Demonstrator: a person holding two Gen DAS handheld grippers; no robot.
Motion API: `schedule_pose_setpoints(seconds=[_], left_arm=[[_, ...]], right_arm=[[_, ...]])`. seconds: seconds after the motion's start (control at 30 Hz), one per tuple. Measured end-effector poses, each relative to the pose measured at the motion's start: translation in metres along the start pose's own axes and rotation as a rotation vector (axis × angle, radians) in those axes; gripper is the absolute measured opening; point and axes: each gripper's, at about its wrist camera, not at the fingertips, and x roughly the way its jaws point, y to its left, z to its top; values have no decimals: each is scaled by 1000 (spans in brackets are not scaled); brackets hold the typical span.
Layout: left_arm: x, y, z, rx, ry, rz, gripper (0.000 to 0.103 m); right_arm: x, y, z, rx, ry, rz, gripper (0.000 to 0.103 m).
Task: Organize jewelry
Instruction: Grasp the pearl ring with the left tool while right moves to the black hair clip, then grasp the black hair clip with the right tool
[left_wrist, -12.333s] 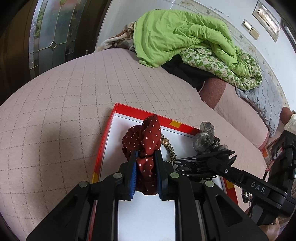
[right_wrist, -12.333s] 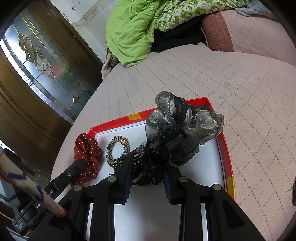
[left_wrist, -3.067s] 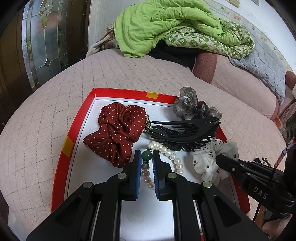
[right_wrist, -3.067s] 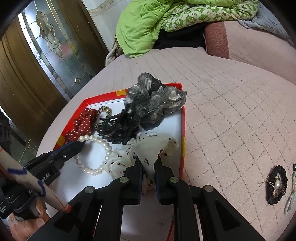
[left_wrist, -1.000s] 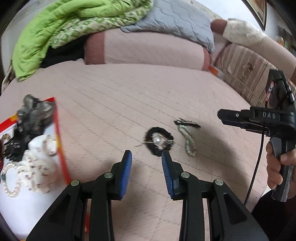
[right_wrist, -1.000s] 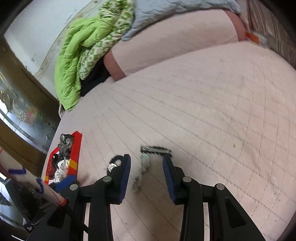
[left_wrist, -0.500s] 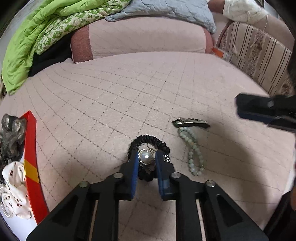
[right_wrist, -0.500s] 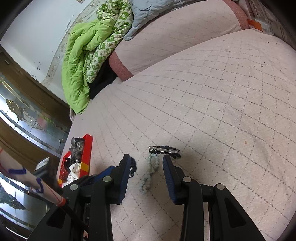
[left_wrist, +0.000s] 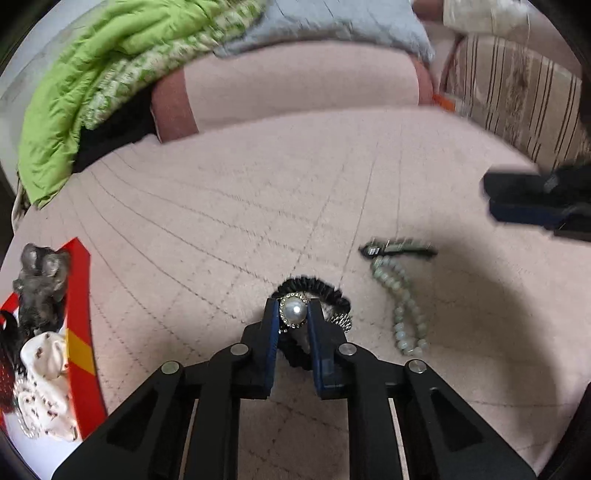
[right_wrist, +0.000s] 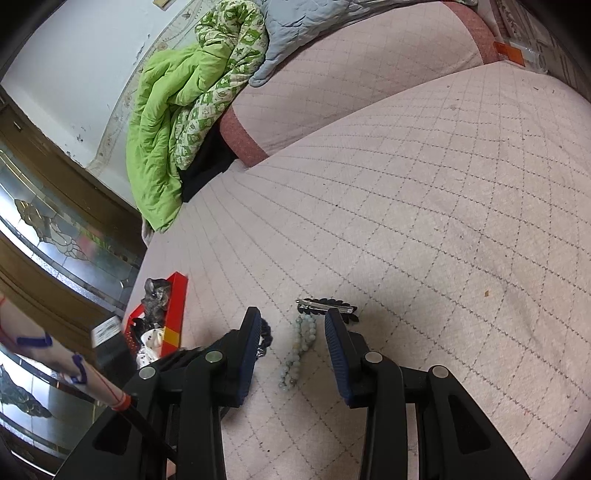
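My left gripper (left_wrist: 293, 316) is shut on the black pearl hair tie (left_wrist: 314, 290), pinching its large pearl just above the pink quilted bed. A pale green bead bracelet (left_wrist: 400, 308) and a black hair clip (left_wrist: 399, 250) lie to its right. In the right wrist view my right gripper (right_wrist: 291, 326) is open, its fingers straddling the bead bracelet (right_wrist: 297, 350), with the hair clip (right_wrist: 327, 304) just beyond. The red-rimmed tray (left_wrist: 79, 325) at the left holds a grey scrunchie (left_wrist: 40, 275) and a white dotted scrunchie (left_wrist: 42, 387).
A green quilt (right_wrist: 177, 110) and a grey blanket (left_wrist: 325, 22) are piled at the far side of the bed. A striped cushion (left_wrist: 517, 99) is at the right. A stained-glass door (right_wrist: 48, 229) stands beyond the tray.
My left gripper has lifted slightly with the pearl hair tie held in it. My right gripper has come closer over the bead bracelet.
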Motion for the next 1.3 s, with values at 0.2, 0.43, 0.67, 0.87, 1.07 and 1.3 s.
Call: schedule_pose_setpoints(seconds=[0.2, 0.43, 0.67, 0.87, 1.07, 1.3], left_arm=[[-52, 21, 7, -67, -91, -49, 15], [-77, 48, 2, -107, -127, -43, 15], [-76, 64, -5, -150, -131, -71, 15], [-74, 63, -6, -147, -130, -84, 15], [-70, 70, -7, -168, -118, -98, 15], [-66, 67, -6, -165, -114, -109, 15]], right_arm=[[12, -9, 9, -28, -2, -73, 39], [55, -13, 12, -2, 70, 4, 39], [70, -16, -2, 36, 199, 91, 39], [61, 7, -6, -157, 155, -76, 34], [64, 18, 2, -288, 85, -189, 34], [83, -15, 9, -20, 184, 18, 36]])
